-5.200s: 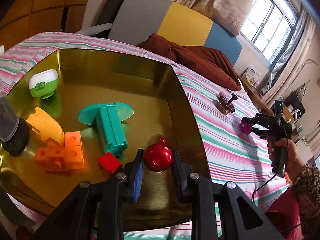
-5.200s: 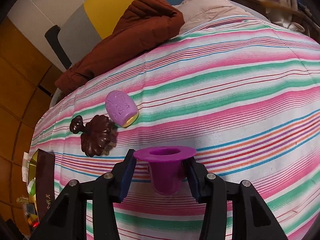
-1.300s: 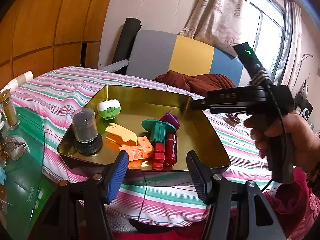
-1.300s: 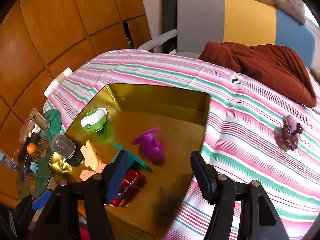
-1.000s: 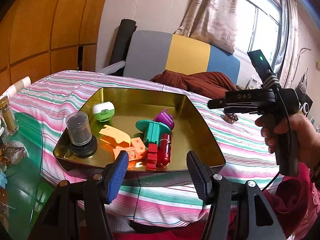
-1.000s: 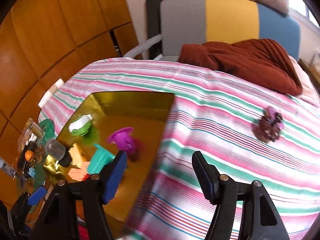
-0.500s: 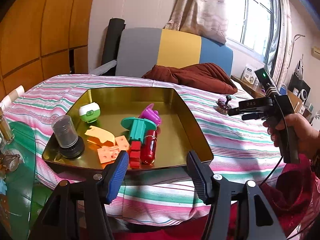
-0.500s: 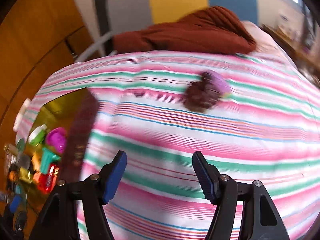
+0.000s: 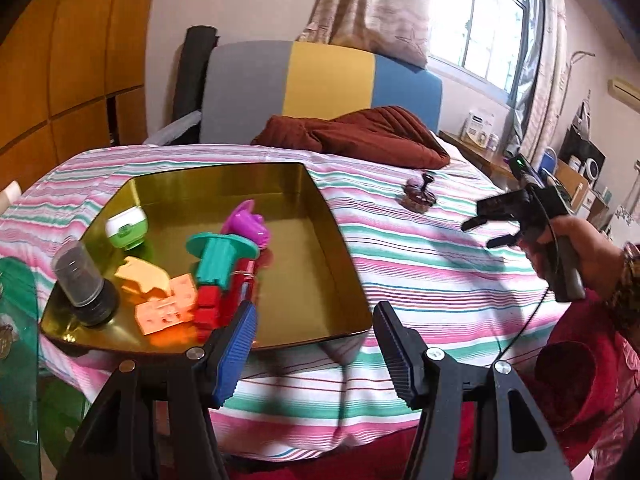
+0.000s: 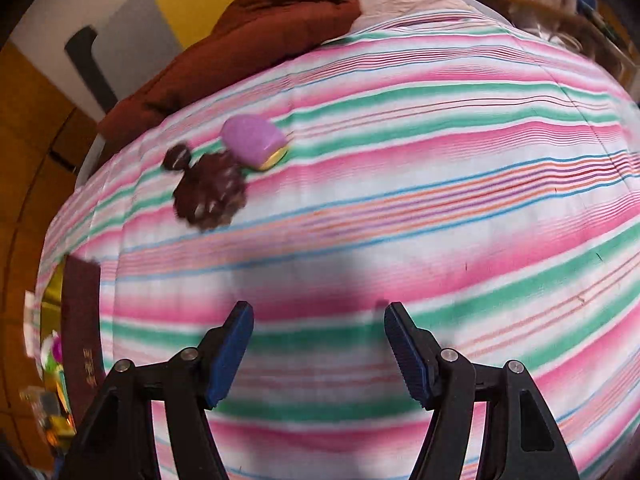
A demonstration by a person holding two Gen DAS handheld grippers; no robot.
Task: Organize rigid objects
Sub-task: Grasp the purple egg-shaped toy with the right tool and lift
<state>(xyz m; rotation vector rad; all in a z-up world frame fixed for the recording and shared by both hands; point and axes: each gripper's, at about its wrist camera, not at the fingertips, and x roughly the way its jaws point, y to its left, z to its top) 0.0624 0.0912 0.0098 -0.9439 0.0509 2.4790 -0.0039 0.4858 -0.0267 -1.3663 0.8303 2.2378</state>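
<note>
Right wrist view: right gripper (image 10: pixel 318 348), jaws apart, empty.
Change: its purple cup (image 9: pixel 247 225) now lies in the gold tray (image 9: pixel 344 264); one item sorted.
Remaining: purple egg (image 10: pixel 252 141) and brown toy (image 10: pixel 208 194), touching, at 11 o'clock on the striped bed (image 10: pixel 440 168).
Left gripper (image 9: pixel 314 344): apart, empty.
Tray contents: teal piece (image 9: pixel 218 254), orange blocks (image 9: pixel 166 300), green-white capsule (image 9: pixel 127 226), grey jar (image 9: pixel 80 276).

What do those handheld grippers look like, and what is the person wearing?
Each gripper is black plastic, with two fingers bearing ribbed blue pads and silver screws. The right gripper has a pistol handle, a green light and a thin black cable. The sleeve is dark and patterned.
</note>
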